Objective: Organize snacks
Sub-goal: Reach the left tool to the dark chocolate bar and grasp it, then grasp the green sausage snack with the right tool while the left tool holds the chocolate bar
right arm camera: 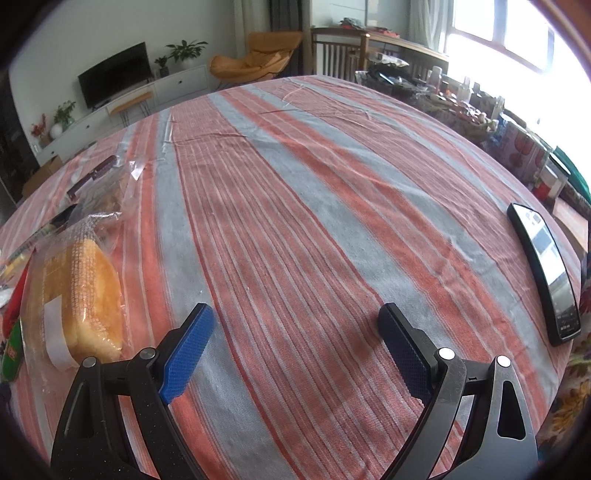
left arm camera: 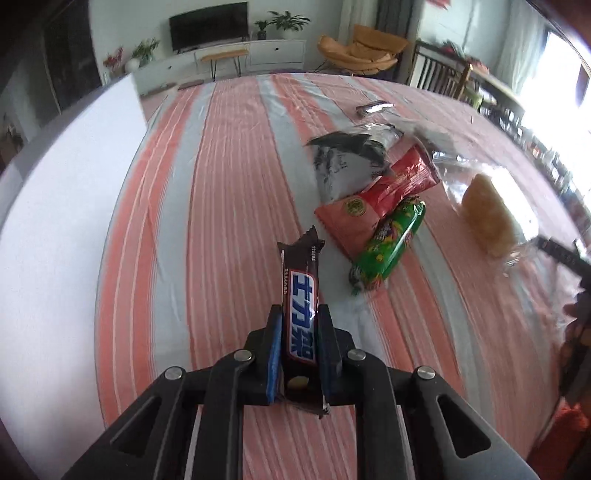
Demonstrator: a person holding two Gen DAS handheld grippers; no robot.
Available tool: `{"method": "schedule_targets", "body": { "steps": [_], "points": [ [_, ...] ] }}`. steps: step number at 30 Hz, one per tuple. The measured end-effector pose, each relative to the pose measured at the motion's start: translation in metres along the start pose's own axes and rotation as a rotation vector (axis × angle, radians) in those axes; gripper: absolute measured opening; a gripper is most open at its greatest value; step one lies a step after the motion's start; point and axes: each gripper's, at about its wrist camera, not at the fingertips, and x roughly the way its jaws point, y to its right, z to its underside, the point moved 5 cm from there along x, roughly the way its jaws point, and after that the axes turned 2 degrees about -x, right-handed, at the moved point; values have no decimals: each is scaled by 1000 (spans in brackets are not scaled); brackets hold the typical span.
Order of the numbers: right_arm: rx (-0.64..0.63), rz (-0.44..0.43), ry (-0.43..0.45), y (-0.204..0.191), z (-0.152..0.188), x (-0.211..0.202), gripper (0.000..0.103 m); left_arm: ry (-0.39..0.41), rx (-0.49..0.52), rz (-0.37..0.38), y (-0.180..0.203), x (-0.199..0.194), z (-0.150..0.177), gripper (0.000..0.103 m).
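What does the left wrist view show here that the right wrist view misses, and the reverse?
Only the left wrist view: the left gripper shut on a brown chocolate bar, the pink packet beside it, the dark grey packet and a silver wrapper farther off.

Only the right wrist view: the right gripper open over bare cloth, and a black phone near the table's right edge.

Both: the striped tablecloth, the bagged yellow cake, the green packet and the television.
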Motion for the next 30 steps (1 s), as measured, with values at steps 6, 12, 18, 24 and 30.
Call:
{"method": "schedule_targets", "body": {
  "steps": [6, 12, 18, 24, 30],
  "points": [
    [34, -298, -8, -63, 32, -67, 90, 12, -65, 21, -18, -24, 32, 16],
    [-209, -515, -123, -213, 19, -81, 88, 26, -78, 24, -23, -28, 43, 17],
    [-271, -396, -236, -253, 23, -32, 60, 19, -88, 40, -29, -33, 48, 17],
    [-287, -428, -280, -208, 42, -43, 23, 29, -97, 68, -28, -33, 48, 17],
    [-374, -383, -342, -169, 62, -60, 37, 20, -94, 112, -28, -34, 49, 19]
  ]
}}
